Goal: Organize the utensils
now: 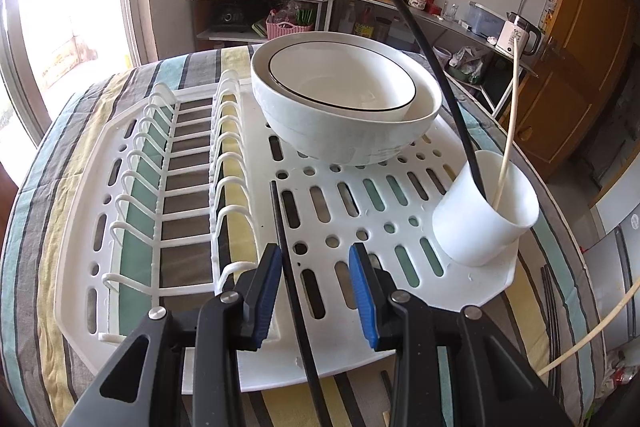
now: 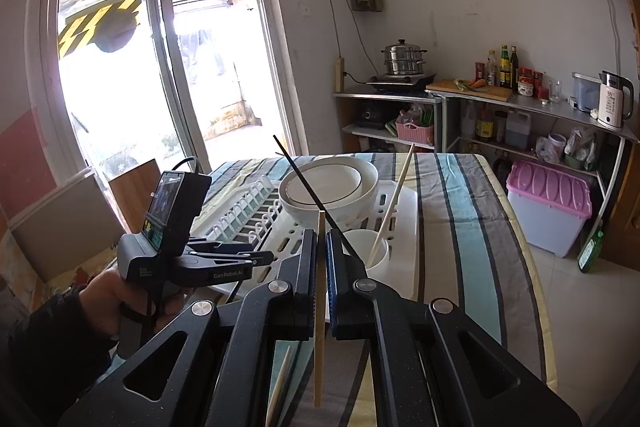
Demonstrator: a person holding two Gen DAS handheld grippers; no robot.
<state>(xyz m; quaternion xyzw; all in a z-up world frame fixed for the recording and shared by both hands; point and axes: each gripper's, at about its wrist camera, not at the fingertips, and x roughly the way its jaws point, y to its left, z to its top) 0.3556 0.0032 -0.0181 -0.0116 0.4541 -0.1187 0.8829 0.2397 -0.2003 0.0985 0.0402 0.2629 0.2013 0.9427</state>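
Observation:
My left gripper (image 1: 316,255) stands open low over the front of the white dish rack (image 1: 352,195). A black chopstick (image 1: 294,291) lies lengthwise between its blue pads, close to the left one, and neither pad presses on it. At the rack's right corner a white cup (image 1: 484,211) holds one black chopstick (image 1: 420,39) and one pale chopstick (image 1: 510,123). My right gripper (image 2: 320,243) is shut on an upright pale wooden chopstick (image 2: 319,307), short of the cup (image 2: 374,251). A hand holds the left gripper (image 2: 224,259) at the rack's near side.
Two nested white bowls (image 1: 344,107) sit at the back of the rack, with the plate slots (image 1: 176,187) to their left. Another pale chopstick (image 2: 280,383) lies on the striped tablecloth (image 2: 472,227) under my right gripper. Dark sticks (image 1: 548,307) lie right of the rack. Kitchen shelves stand behind.

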